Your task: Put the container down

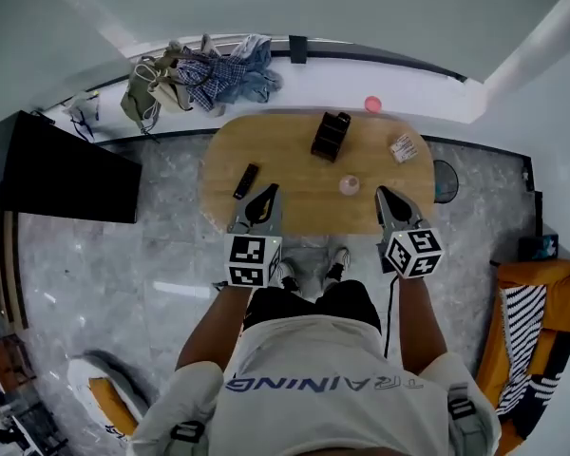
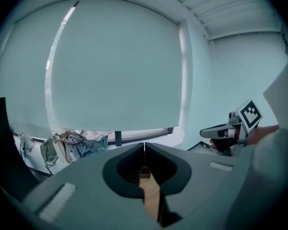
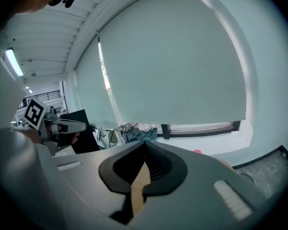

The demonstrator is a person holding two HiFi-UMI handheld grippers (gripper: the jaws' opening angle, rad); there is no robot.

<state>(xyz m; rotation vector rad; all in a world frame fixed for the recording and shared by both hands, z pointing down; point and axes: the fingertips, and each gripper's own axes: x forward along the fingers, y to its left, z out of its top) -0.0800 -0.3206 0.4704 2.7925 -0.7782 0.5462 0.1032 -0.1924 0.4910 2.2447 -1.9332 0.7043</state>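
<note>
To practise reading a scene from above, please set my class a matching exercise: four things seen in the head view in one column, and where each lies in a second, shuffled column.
Things
1. black box-shaped container
2. slim black bar-shaped device
3. small pink ball
4. crumpled pale packet

Places
A. on the white window ledge behind the table
B. right end of the oval wooden table
C. left part of the table
D. middle of the table, toward its far edge

Pairs: 1-D, 2-C, 3-A, 4-B
</note>
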